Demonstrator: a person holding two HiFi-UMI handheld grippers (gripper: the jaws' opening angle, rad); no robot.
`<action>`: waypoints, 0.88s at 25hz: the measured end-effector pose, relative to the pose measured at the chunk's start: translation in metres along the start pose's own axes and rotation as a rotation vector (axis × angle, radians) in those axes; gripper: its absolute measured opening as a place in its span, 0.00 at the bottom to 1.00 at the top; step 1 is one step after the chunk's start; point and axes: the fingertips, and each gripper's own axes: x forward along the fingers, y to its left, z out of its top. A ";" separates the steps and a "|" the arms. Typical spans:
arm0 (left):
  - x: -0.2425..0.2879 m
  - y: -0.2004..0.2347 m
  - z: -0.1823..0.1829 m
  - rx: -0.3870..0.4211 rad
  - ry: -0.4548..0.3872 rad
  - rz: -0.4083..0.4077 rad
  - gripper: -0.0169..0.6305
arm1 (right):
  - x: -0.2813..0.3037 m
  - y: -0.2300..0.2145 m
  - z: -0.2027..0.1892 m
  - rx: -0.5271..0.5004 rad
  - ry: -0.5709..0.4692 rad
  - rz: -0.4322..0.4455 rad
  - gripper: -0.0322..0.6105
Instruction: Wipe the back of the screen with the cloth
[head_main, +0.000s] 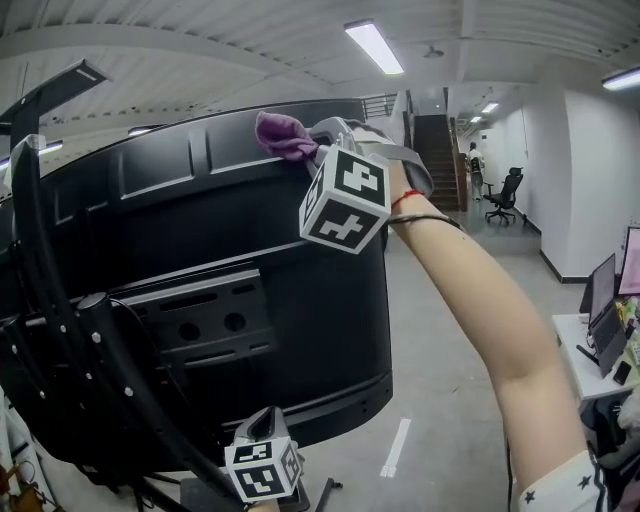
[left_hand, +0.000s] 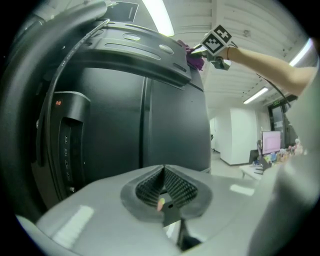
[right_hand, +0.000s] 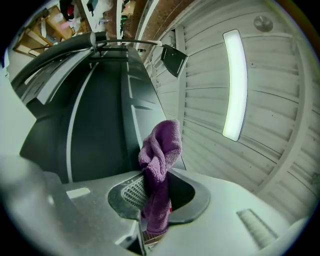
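Cable bundle (head_main: 108, 345): thick black runs at the far left, crossing in front of the screen's lower left corner.
Screen (head_main: 200, 230): large black curved monitor seen from its back, filling the left half of the head view; its shell also shows in the left gripper view (left_hand: 125, 110) and the right gripper view (right_hand: 100, 115).
Mount panel (head_main: 200, 320): recessed plate with two round holes, low on the screen's back.
Left gripper (head_main: 262, 428): below the screen's bottom edge, pointing up at it; its ribbed pads are pressed together with nothing between them (left_hand: 164, 172).
Cloth (head_main: 283, 138): purple, bunched, touching the screen's top edge near the upper right corner; it rises out of the right jaws (right_hand: 161, 155).
Right gripper (head_main: 318, 148): raised to the top edge, pinching the cloth's lower part (right_hand: 155, 192).
Forearm (head_main: 480, 310): bare, stretched up from lower right, a red string at the wrist.
Office chair (head_main: 505, 195): far off down the corridor.
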 end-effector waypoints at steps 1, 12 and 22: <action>0.001 -0.002 0.000 -0.002 -0.003 -0.002 0.04 | -0.005 0.008 -0.001 -0.003 -0.007 0.006 0.16; 0.003 -0.030 -0.026 -0.011 0.033 -0.045 0.04 | -0.071 0.143 -0.026 -0.037 -0.013 0.141 0.16; -0.007 -0.016 -0.050 -0.042 0.027 -0.013 0.04 | -0.135 0.281 -0.055 0.042 0.030 0.277 0.16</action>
